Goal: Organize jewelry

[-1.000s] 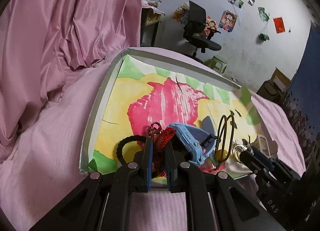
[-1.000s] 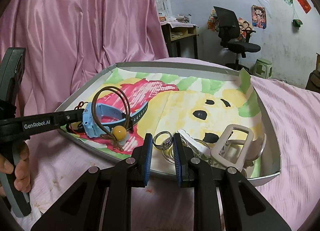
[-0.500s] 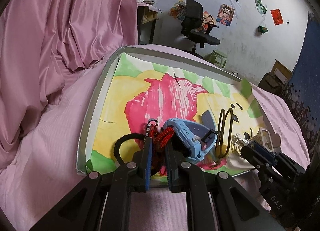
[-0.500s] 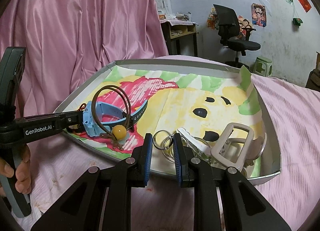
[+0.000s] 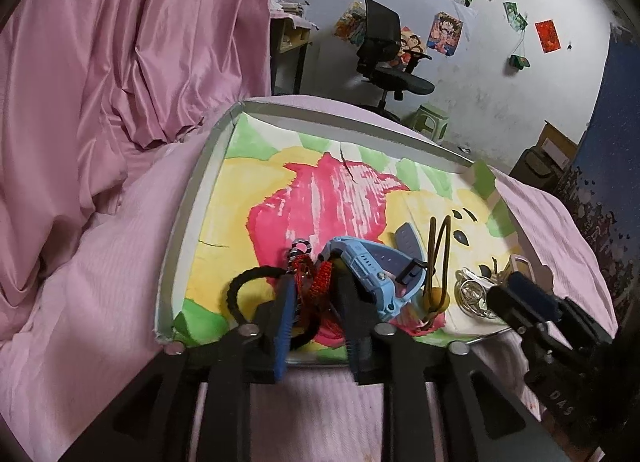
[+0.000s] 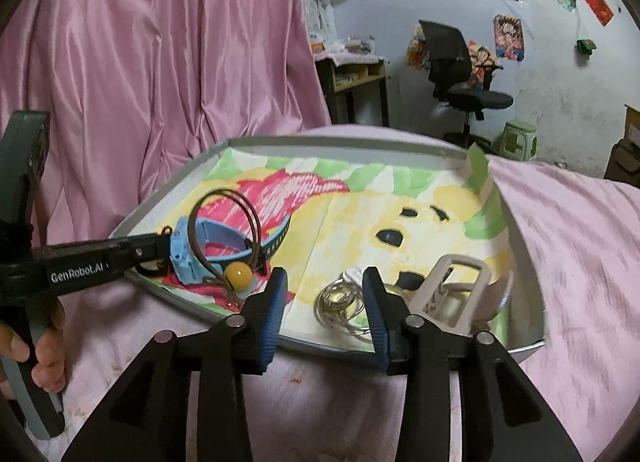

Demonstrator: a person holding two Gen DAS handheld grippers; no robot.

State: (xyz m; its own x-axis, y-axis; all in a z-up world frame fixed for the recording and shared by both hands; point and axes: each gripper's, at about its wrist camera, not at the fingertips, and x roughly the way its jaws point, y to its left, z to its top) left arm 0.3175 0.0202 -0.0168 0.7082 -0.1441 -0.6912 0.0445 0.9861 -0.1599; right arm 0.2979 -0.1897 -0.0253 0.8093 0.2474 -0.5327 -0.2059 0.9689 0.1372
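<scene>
A grey tray (image 5: pixel 192 213) (image 6: pixel 320 139) lined with a painted sheet lies on pink bedding. My left gripper (image 5: pixel 317 302) is open at its near left edge, with a red beaded bracelet (image 5: pixel 316 282) loose between the fingers. Beside it lie a black coil hair tie (image 5: pixel 240 286), a blue watch (image 5: pixel 364 274) (image 6: pixel 188 258) and a brown hair tie with a yellow bead (image 5: pixel 438 250) (image 6: pixel 238 274). My right gripper (image 6: pixel 324 294) (image 5: pixel 508 294) is open around a heap of silver rings (image 6: pixel 340 302) (image 5: pixel 472 298). A white buckle clip (image 6: pixel 460 286) lies to their right.
Pink curtains hang on the left, and pink bedding surrounds the tray. A person's hand (image 6: pixel 44 342) holds the left gripper (image 6: pixel 160 250), which reaches in from the left. An office chair (image 6: pixel 460 73), a desk and a green stool stand by the back wall.
Both grippers' fingers have spread apart. The right one let the silver rings drop onto the tray. The left one loosened around the red bracelet, and its view tilted slightly.
</scene>
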